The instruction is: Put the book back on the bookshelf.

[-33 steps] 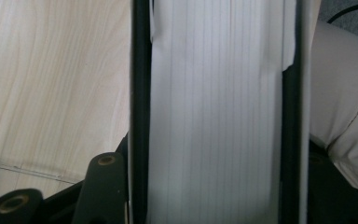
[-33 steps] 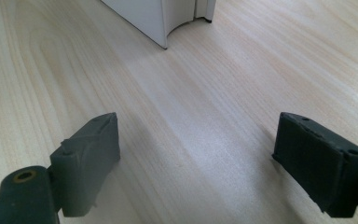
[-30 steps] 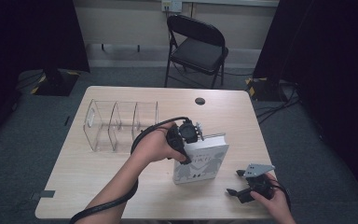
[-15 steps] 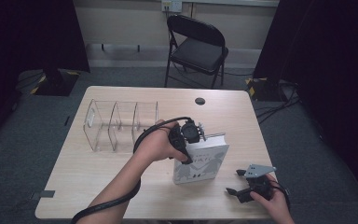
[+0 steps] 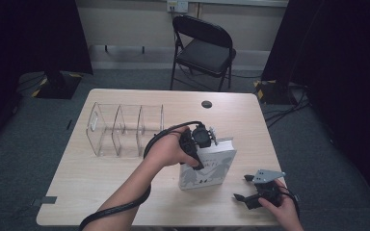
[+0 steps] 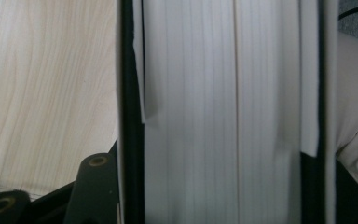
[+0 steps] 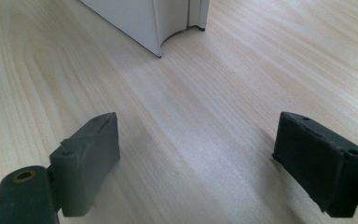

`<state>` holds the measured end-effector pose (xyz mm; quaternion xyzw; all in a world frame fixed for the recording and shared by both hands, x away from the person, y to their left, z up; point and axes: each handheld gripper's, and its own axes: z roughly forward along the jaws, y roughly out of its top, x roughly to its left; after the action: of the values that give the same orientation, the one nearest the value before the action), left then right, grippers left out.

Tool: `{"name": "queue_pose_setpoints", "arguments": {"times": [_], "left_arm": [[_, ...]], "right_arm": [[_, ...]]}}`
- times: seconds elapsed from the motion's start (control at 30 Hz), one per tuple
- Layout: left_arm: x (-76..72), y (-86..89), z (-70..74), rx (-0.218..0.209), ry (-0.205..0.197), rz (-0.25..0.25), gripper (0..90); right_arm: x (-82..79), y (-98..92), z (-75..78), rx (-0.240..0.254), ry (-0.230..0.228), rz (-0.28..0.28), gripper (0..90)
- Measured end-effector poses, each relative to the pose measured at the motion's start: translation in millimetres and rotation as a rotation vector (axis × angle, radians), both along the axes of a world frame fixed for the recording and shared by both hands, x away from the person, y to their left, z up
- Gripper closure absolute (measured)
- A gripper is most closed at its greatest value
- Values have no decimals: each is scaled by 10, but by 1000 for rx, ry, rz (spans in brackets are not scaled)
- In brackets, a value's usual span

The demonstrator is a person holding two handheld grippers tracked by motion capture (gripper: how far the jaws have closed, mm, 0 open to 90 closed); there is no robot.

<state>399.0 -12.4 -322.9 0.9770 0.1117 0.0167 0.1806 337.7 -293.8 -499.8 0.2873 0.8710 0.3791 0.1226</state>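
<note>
From the high view, a white book (image 5: 207, 168) stands up on its edge on the wooden surface (image 5: 101, 178), near the middle. The left hand-held gripper (image 5: 200, 139) sits on the top of the book and grasps it there. A see-through rack (image 5: 125, 127) with three slots stands just to the left of the book, a little farther back. The right hand-held gripper (image 5: 257, 192) rests low on the surface, near the front right corner, apart from the book. A small black dot (image 5: 206, 104) lies farther back on the surface, and a black chair (image 5: 204, 48) stands behind it on the floor.

In the left gripper view, the pages of the book (image 6: 219, 112) run straight up between the two black jaws. The jaws press on the covers from both sides, so the book is clamped tight. The wood of the surface (image 6: 42, 79) shows to the left.

In the right gripper view, the right hand-held gripper (image 7: 196, 154) is let go, with its jaws wide apart and nothing in between. A bottom corner of the book (image 7: 135, 23) stands on the surface (image 7: 205, 102) a bit ahead.

It looks like the book may be going into a slot of the rack. To do this well, the person should keep the book straight up, hold it firmly, line it up with a slot and lower it slowly. The free gripper could steady the rack.
</note>
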Motion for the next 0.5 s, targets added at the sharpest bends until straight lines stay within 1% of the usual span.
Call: {"name": "queue_pose_setpoints", "arguments": {"times": [0.23,0.37,0.4,0.5], "left_arm": [[4,-19,-15,-1,-1,7,441],[-2,-46,-32,12,1,21,421],[-4,-55,-37,17,0,16,409],[-8,-62,-40,18,0,21,408]], "right_arm": [[0,0,0,0,0,0,133],[0,0,0,0,0,0,133],[0,1,0,0,0,0,133],[0,1,0,0,0,0,133]]}}
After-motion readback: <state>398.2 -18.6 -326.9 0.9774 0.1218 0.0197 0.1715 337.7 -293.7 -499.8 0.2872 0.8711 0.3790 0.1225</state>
